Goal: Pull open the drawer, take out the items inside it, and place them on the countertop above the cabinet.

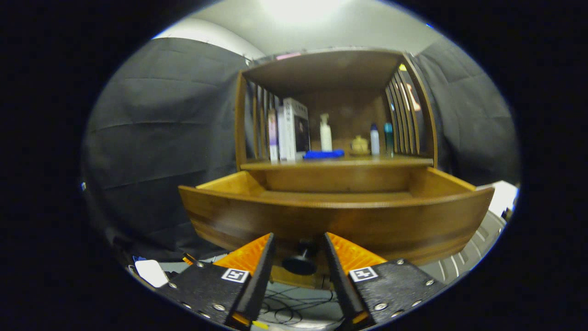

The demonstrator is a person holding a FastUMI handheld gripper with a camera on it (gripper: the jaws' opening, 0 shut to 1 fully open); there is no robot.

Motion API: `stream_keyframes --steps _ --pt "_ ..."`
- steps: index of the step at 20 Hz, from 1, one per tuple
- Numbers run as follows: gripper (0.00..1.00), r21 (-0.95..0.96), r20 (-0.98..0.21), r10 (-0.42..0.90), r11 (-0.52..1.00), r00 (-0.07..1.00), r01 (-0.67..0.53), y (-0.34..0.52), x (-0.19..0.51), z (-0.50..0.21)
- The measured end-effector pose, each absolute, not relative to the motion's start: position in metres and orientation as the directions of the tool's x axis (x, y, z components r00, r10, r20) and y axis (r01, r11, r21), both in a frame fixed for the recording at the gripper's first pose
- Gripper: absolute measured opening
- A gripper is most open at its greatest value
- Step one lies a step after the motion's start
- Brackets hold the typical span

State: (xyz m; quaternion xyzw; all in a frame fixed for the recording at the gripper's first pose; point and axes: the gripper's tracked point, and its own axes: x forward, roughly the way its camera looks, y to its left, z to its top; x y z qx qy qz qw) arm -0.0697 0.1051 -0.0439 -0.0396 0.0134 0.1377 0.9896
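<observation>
A wooden cabinet stands ahead with its drawer (335, 218) pulled well out toward me. The drawer's dark round knob (301, 262) sits between my fingers, with a gap on each side, so my gripper (299, 241) is open around it. From this low angle the drawer's inside is hidden behind its front panel. Above the drawer runs the countertop (395, 162), under a wooden roof with slatted sides. On it lie a flat blue item (324, 154), some upright boxes (289, 128), a white pump bottle (325, 133), a small yellowish jar (359, 145) and two small bottles (381, 139).
Black cloth walls close in the booth on both sides. Below the drawer, cables (294, 308) lie on a pale floor. A white ribbed object (477, 243) sits low to the right of the drawer, and a white card (151, 272) lies low at the left.
</observation>
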Motion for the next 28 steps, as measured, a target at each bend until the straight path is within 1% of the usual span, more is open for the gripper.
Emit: stream_keyframes --steps 2,8,10,12,16,19,22,26,28 --pt "0.67 -0.054 0.002 0.292 0.955 0.956 -0.292 0.099 -0.072 -0.022" --pt "0.93 0.116 -0.045 0.253 0.962 0.966 -0.247 0.074 -0.036 0.029" --pt "0.94 0.137 -0.076 0.242 0.963 0.967 -0.230 0.064 -0.015 0.037" --pt "0.95 0.161 -0.142 0.242 0.962 0.960 -0.219 0.058 0.006 0.036" --pt "0.95 0.165 -0.339 0.273 0.959 0.900 -0.228 0.053 0.041 0.008" --pt "0.96 0.069 -0.475 0.253 0.965 0.843 -0.251 0.042 0.065 -0.020" --pt "0.96 0.003 -0.594 0.239 0.956 0.769 -0.295 0.028 0.073 -0.047" --pt "0.96 -0.059 -0.652 0.158 0.965 0.741 -0.257 -0.005 0.087 -0.063" --pt "0.96 -0.024 -0.707 0.159 0.968 0.689 -0.249 -0.009 0.083 -0.073"
